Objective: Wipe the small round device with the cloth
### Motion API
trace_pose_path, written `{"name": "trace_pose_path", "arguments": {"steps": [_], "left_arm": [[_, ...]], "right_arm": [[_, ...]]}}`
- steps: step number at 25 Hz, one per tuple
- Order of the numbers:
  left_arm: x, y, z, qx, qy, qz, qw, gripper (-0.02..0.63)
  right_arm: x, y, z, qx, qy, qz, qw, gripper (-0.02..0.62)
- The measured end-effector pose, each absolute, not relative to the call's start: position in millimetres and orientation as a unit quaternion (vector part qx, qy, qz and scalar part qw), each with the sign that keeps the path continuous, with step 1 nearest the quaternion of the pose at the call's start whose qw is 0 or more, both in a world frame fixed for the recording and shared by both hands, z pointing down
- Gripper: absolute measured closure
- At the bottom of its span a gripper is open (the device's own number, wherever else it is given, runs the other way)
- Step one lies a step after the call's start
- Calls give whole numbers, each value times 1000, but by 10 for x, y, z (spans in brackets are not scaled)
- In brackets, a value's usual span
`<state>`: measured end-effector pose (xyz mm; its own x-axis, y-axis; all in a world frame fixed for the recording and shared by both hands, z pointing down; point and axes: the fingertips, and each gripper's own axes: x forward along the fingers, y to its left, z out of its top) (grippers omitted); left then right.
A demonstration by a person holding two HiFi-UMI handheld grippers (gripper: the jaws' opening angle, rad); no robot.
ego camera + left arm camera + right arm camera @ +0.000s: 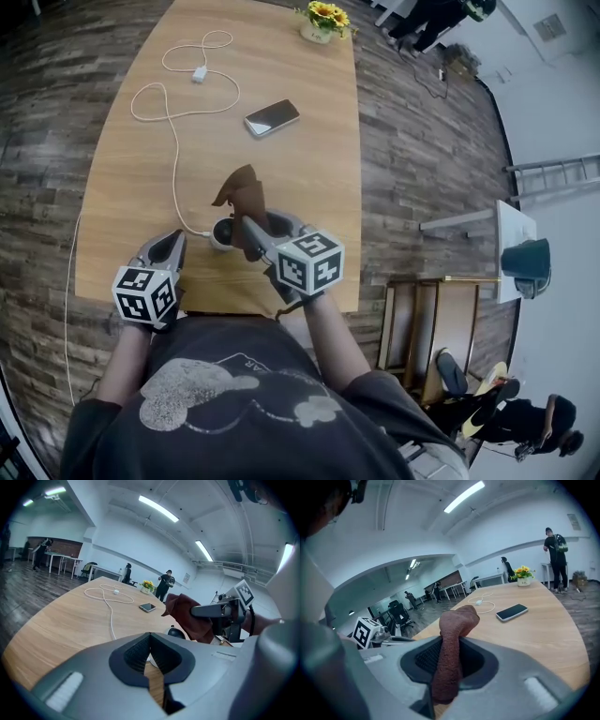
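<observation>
My right claw (449,667) is clamped on the brown cloth (457,620), which stands up out of my jaws and hangs just over the small round device (222,232) by the near edge of the wooden table (131,178). My left claw (150,663) is closed with nothing in it, just left of the device, and a white cable (174,141) loops back from the device toward the far side. A phone (272,118) lies farther off, and a pot of yellow flowers (324,19) stands at the far end.
</observation>
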<state>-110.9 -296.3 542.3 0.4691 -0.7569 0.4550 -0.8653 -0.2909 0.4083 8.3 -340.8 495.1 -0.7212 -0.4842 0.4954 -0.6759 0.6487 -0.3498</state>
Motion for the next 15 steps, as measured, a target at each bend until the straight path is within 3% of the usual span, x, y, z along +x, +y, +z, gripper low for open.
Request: {"name": "trace_pose_path", "arguments": {"steps": [15], "left_arm": [[-1190, -2864, 5427, 813, -487, 102, 303, 588]], "right_arm": [[-356, -3062, 5238, 364, -857, 329, 158, 518]]}}
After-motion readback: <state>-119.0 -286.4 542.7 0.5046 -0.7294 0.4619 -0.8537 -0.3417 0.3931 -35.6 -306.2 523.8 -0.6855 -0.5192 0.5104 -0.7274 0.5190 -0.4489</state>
